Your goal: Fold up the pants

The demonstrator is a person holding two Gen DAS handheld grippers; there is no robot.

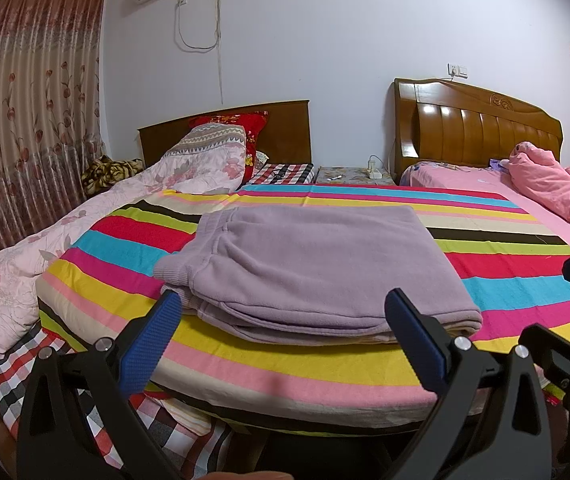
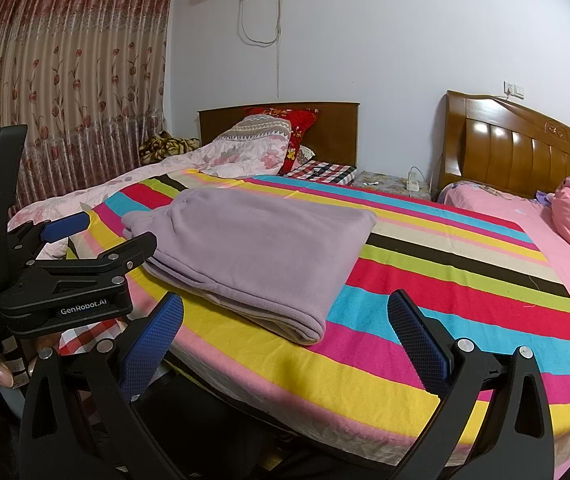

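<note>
The lilac pants (image 1: 317, 264) are lying folded into a thick rectangle on the striped sheet (image 1: 505, 280), near its front edge. The left gripper (image 1: 285, 320) is hovering just short of the fold with its 2 blue pads spread wide, gripping nothing. The right gripper (image 2: 285, 324) is gaping wide too, beside the bundle's right corner, apparently not touching it.
</note>
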